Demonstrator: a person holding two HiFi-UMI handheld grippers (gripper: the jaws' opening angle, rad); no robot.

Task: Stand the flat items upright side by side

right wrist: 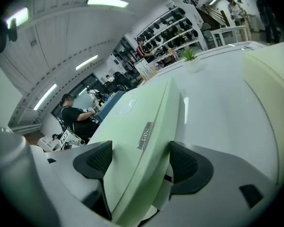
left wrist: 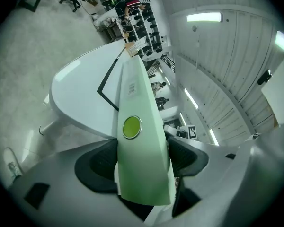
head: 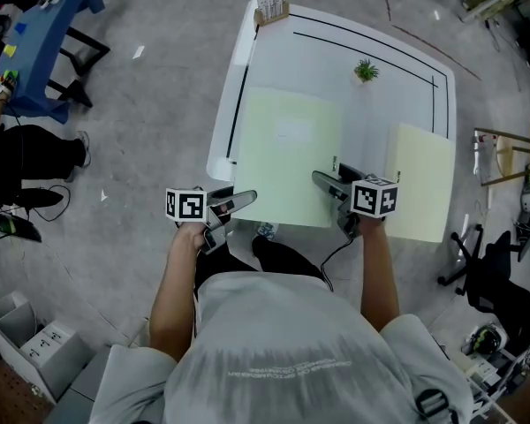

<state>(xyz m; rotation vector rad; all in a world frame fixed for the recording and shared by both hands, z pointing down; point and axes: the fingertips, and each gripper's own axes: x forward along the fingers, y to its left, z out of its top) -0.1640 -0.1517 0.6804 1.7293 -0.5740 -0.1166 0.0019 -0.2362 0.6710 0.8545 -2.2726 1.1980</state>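
Lower centre of the head view: left gripper and right gripper each straddle the near edge of the pale-green folder, fingers spread wide, no firm press evident. The folder lies flat mid-desk, and a cream folder lies flat to its right. Assessed step: securing the first item; next, both must close on that edge and tip it upright.

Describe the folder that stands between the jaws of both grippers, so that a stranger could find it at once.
Find the white table and its near edge. The large pale green folder lies there, its near edge between the jaws of the left gripper and the right gripper. The paler folder to its right is narrower, with no jaws around it.
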